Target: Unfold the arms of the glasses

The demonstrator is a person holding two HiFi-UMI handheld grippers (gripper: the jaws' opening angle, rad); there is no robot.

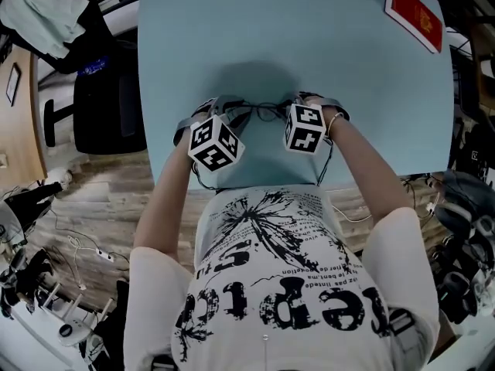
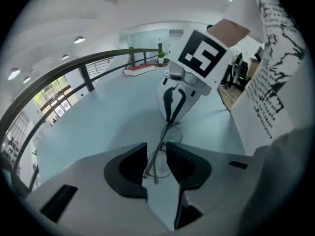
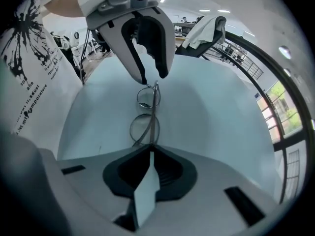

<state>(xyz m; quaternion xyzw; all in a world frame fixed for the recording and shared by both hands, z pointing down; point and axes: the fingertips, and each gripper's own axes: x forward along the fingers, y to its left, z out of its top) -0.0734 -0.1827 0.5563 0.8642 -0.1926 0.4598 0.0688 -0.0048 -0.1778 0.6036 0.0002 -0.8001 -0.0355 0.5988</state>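
The glasses (image 3: 144, 116), a thin wire frame with round lenses, are stretching between the two grippers, one end at each. The right gripper (image 3: 149, 150) is clenching the end nearest it. Its dark pads are meeting at their tips with the wire pinched there, and the two lenses are running straight out ahead of it toward the other gripper. The left gripper (image 2: 156, 162) is standing released, jaws apart. The opposite end of the frame is sitting in the gap between its pads, closer to the pad at that view's left; whether it is touching that pad I cannot tell. From there the frame is leading forward to the tips of the right gripper.

In the head view both grippers are pointing steeply down over the near edge of the pale blue table (image 1: 309, 45), tips facing each other, with the glasses spanning between them just beyond the marker cubes. Whether the frame is resting on the tabletop I cannot tell. Well away from the right gripper, at the far right corner, a red booklet (image 1: 415, 14) is lying flat. The person's white printed shirt (image 1: 278, 284) is showing just behind both grippers.
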